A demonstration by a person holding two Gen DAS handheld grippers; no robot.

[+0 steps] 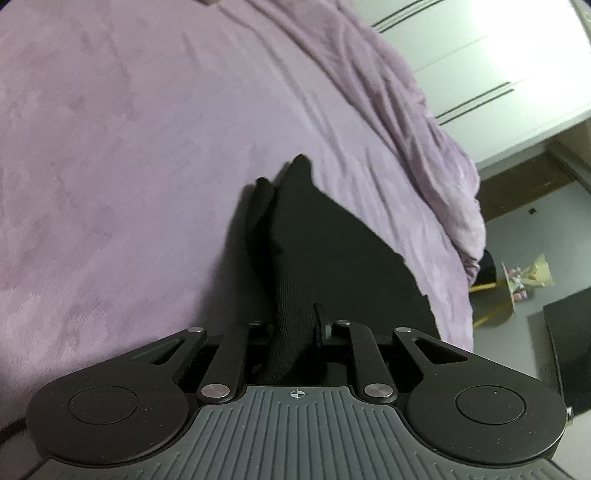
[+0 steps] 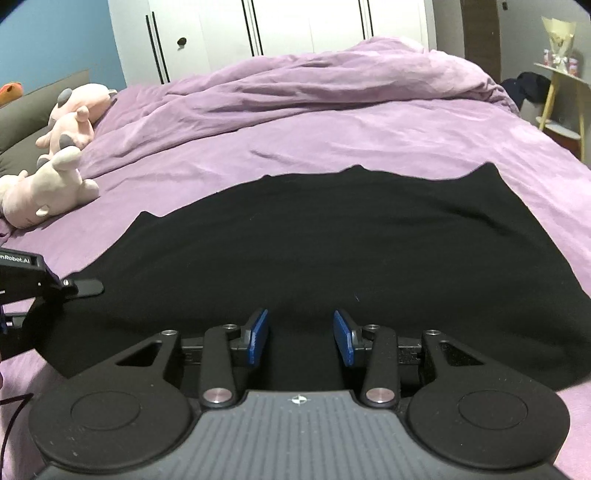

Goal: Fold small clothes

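Observation:
A black garment (image 2: 314, 236) lies spread flat on the purple bed cover (image 2: 332, 133). My right gripper (image 2: 301, 338) is open, its blue pads (image 2: 258, 336) low over the garment's near edge, with nothing between them. My left gripper (image 1: 295, 325) is shut on the black garment (image 1: 325, 240), a bunched fold running up between its fingers and lifted off the cover. The left gripper also shows in the right wrist view (image 2: 83, 288) at the garment's left edge.
Pink plush toys (image 2: 55, 155) lie at the bed's left by a grey headboard (image 2: 26, 110). A rumpled purple duvet (image 2: 314, 81) is heaped at the far side. White wardrobe (image 2: 295, 26) behind. A small side table (image 2: 561, 85) stands beyond the bed's right edge.

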